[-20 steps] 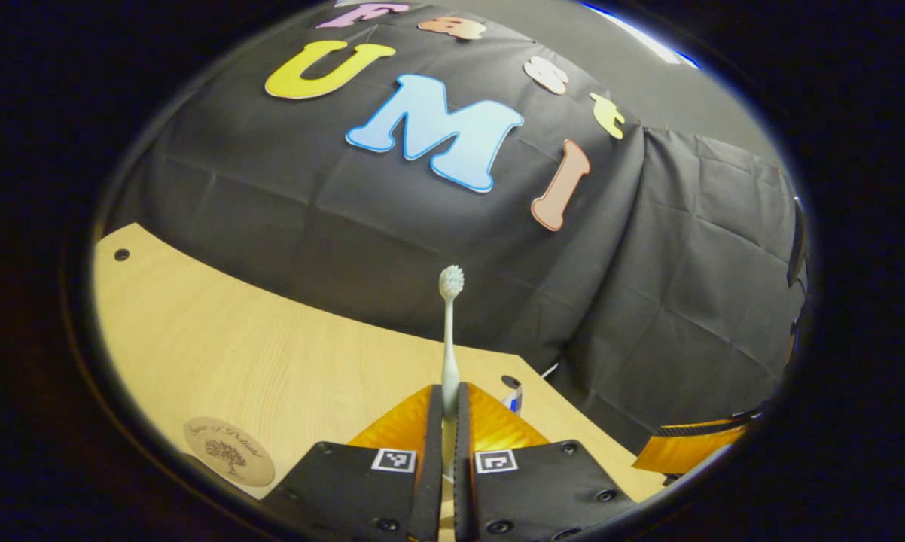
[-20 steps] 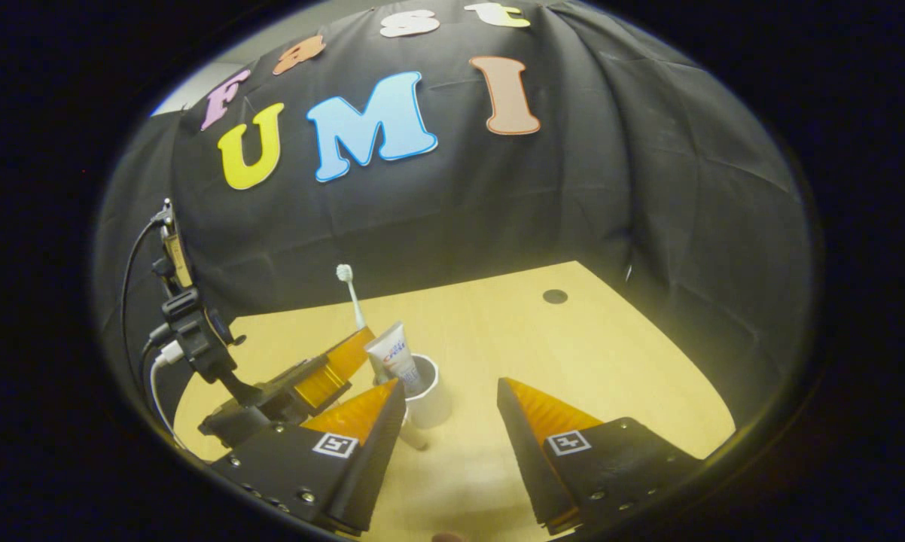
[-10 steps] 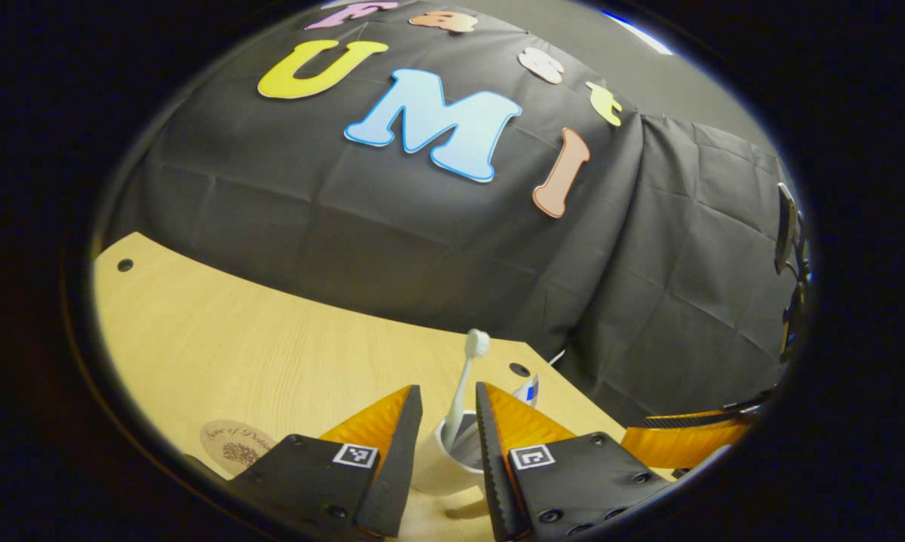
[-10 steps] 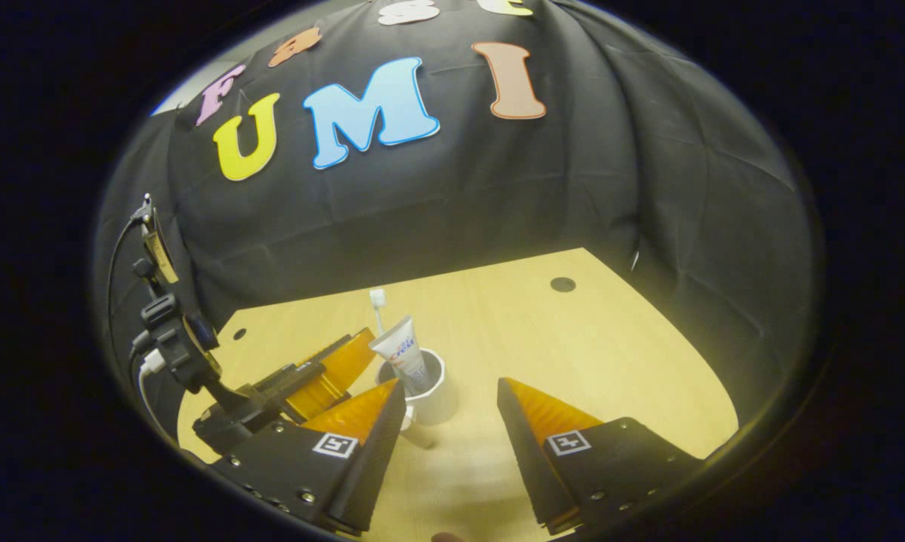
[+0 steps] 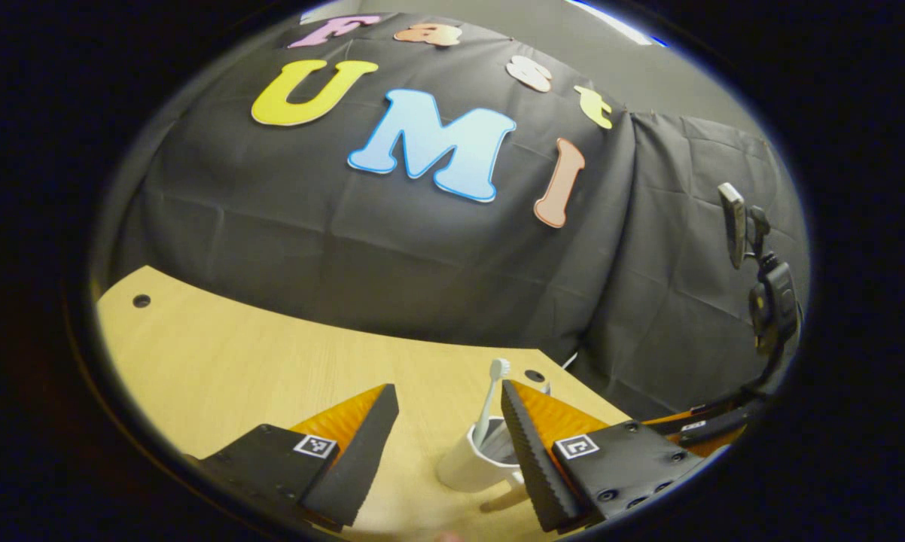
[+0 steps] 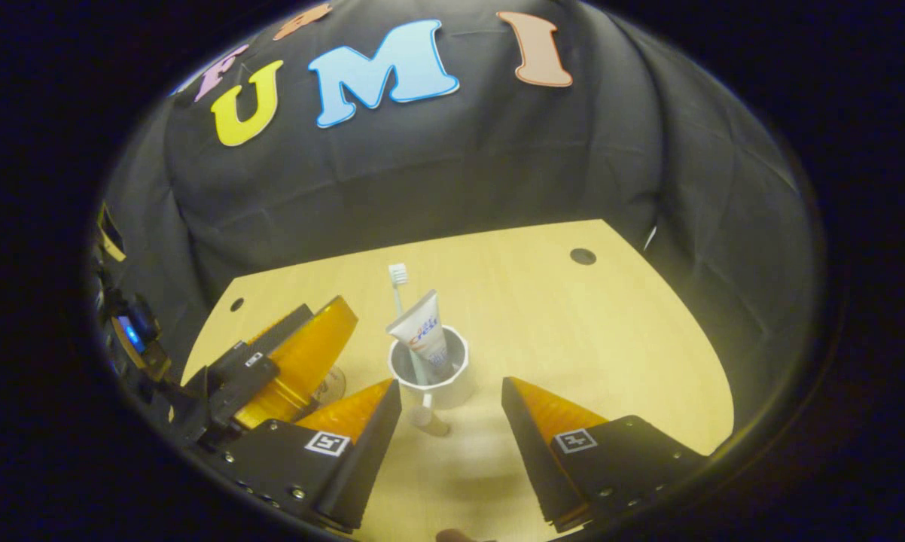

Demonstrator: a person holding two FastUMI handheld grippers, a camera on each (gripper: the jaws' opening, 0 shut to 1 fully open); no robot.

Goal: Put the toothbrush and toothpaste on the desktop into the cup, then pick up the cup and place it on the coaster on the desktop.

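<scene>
The toothbrush (image 6: 398,275), a second ago clamped in the left gripper (image 5: 445,421), now stands in the white cup (image 6: 431,376) beside the toothpaste (image 6: 422,333); the left fingers have spread wide and hold nothing. Loading looks finished, so the cup, on the table (image 6: 573,331), must go to the coaster (image 6: 332,385) next. The right gripper (image 6: 452,406) hangs wide open, empty

Wooden desktop (image 6: 573,331), black cloth wall (image 6: 460,165)

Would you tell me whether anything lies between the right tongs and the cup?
Nothing visible does: the right tongs stand open just before the cup, bare desktop between, and the left tongs off to one side.
</scene>
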